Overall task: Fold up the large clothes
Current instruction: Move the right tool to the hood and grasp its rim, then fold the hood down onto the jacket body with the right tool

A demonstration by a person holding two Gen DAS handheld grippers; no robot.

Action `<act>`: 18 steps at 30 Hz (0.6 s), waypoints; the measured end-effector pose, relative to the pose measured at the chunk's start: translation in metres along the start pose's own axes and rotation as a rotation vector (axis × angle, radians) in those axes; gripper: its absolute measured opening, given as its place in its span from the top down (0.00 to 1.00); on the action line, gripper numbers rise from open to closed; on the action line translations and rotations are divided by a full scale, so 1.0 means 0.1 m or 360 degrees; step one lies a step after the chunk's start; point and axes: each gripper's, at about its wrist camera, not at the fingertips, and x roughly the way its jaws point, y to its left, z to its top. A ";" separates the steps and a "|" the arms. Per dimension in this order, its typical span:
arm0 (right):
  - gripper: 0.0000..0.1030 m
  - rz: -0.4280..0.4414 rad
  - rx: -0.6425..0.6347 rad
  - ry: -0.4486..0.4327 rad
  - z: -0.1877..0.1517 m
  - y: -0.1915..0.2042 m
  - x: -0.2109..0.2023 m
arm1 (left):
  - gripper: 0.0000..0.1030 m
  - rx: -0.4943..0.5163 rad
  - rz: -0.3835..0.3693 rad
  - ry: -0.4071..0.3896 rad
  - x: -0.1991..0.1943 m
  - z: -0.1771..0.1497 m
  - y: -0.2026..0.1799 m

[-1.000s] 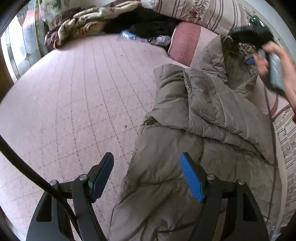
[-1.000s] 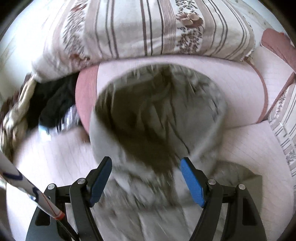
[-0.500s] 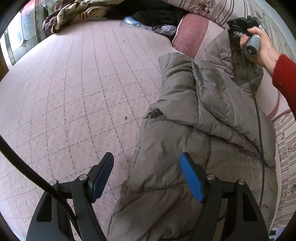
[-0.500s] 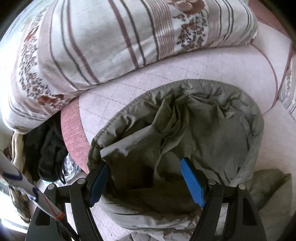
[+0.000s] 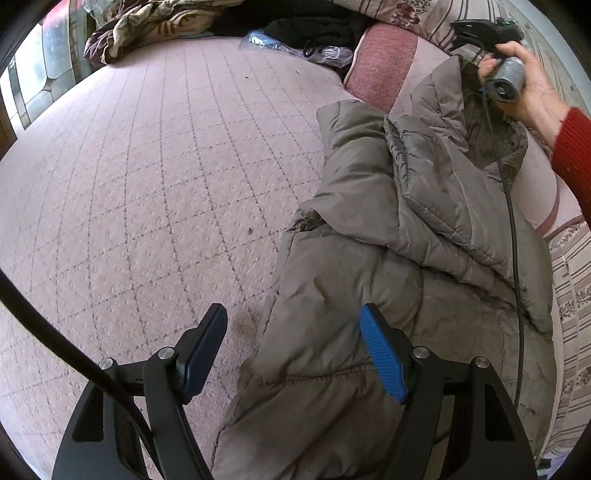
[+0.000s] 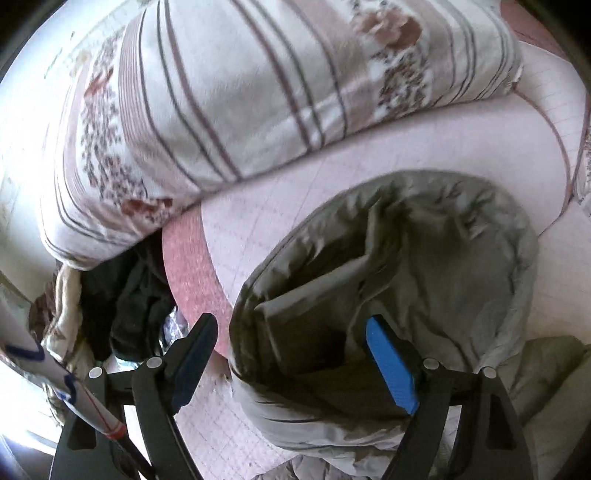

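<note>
A large olive-grey puffer jacket [image 5: 388, 251] lies lengthwise on a pink quilted bed [image 5: 147, 177], a sleeve folded across its body. My left gripper [image 5: 295, 354] is open and empty, low over the jacket's hem edge. The right gripper [image 5: 476, 29], held in a hand with a red sleeve, is at the hood end. In the right wrist view the right gripper [image 6: 291, 365] is open, its jaws straddling the left rim of the hood [image 6: 424, 258], not closed on it.
A striped floral pillow [image 6: 221, 92] and a pink bolster [image 6: 184, 266] lie just beyond the hood. Dark clothes [image 5: 314, 26], a plastic bag [image 5: 266, 40] and a patterned blanket [image 5: 147, 22] lie at the bed's far end. A black cable [image 5: 513, 240] trails over the jacket.
The left gripper has moved lower and closer to the jacket's hem. The right gripper has moved down and leftward onto the hood's rim, jaws still open.
</note>
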 end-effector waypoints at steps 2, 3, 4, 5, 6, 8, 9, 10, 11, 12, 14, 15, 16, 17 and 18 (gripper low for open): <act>0.16 -0.0034 -0.0032 0.0028 -0.02 0.05 0.11 | 0.29 -0.0001 -0.0006 0.0011 0.02 0.01 0.00; 0.16 -0.0065 -0.0055 0.0037 -0.03 0.07 0.18 | 0.29 -0.0004 -0.0010 0.0016 0.03 0.01 0.01; 0.18 -0.0095 -0.0073 0.0044 -0.03 0.07 0.21 | 0.29 -0.0009 -0.0016 0.0023 0.04 0.02 0.02; 0.24 -0.0127 -0.0096 0.0054 -0.03 0.07 0.23 | 0.29 -0.0014 -0.0021 0.0029 0.05 0.03 0.02; 0.40 -0.0137 -0.0114 0.0072 -0.04 0.06 0.23 | 0.29 -0.0018 -0.0025 0.0031 0.05 0.03 0.02; 0.71 -0.0125 -0.0135 0.0129 -0.07 0.01 0.21 | 0.29 -0.0022 -0.0028 0.0034 0.04 0.04 0.01; 0.87 -0.0124 -0.0152 0.0146 -0.08 0.00 0.17 | 0.29 -0.0024 -0.0029 0.0034 0.04 0.04 0.01; 0.87 -0.0153 -0.0188 0.0138 -0.11 -0.02 0.07 | 0.29 -0.0025 -0.0028 0.0032 0.03 0.04 0.01; 0.88 -0.0173 -0.0211 0.0119 -0.12 -0.04 -0.02 | 0.29 -0.0025 -0.0028 0.0029 0.03 0.04 0.01; 0.90 -0.0175 -0.0243 0.0103 -0.16 -0.05 -0.16 | 0.29 -0.0026 -0.0028 0.0025 0.01 0.04 0.01; 0.91 -0.0179 -0.0296 0.0092 -0.27 -0.09 -0.46 | 0.29 -0.0029 -0.0028 0.0013 -0.01 0.04 0.01; 0.92 -0.0166 -0.0322 0.0089 -0.32 -0.10 -0.59 | 0.29 -0.0031 -0.0029 0.0008 -0.02 0.05 0.01; 0.92 -0.0156 -0.0352 0.0087 -0.37 -0.10 -0.73 | 0.29 -0.0035 -0.0032 -0.0001 -0.05 0.05 0.03; 0.92 -0.0151 -0.0401 0.0080 -0.46 -0.10 -0.94 | 0.29 -0.0042 -0.0033 -0.0010 -0.07 0.05 0.05; 0.93 -0.0148 -0.0428 0.0075 -0.52 -0.10 -1.06 | 0.29 -0.0046 -0.0035 -0.0017 -0.10 0.04 0.06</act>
